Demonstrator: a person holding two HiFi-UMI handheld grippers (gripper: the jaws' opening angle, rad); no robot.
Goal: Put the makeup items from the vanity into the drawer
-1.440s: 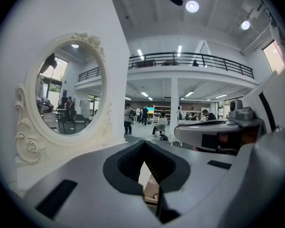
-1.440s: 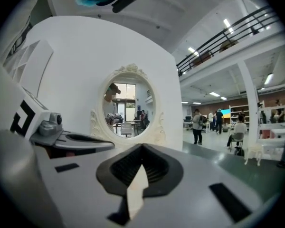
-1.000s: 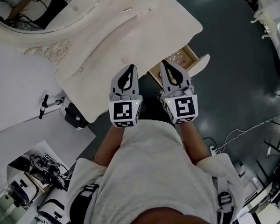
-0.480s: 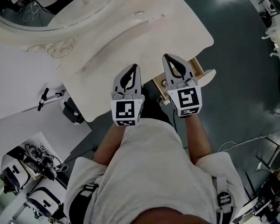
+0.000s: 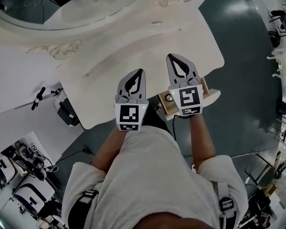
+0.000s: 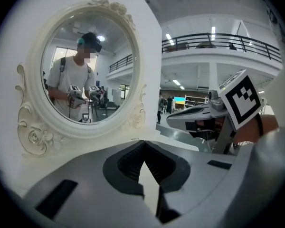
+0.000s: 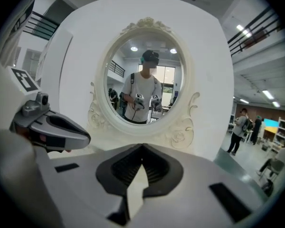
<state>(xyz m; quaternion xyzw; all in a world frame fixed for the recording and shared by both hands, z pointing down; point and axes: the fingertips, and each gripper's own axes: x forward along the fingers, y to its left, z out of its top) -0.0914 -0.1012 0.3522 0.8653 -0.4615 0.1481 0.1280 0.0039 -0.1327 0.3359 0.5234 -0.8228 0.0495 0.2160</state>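
Left gripper point(image 5: 141, 72) is shut on nothing, over the front edge of the bare worktop point(image 5: 133, 46). The right gripper point(image 5: 170, 58) is shut and empty too, above the part-open drawer point(image 5: 163, 105) under the worktop's right end.

No makeup shows on the worktop, and a small round item point(image 5: 169, 98) lies in the drawer, so the step is probably closing it. Push squarely on the drawer front, in line with its slide, and first check that nothing stands above the rim.

Only the head view shows the drawer and its contents. The gripper views look level at the oval mirror point(image 6: 85, 65) point(image 7: 147, 75), where a person is reflected holding both grippers. They also give the close look at the meeting jaws.
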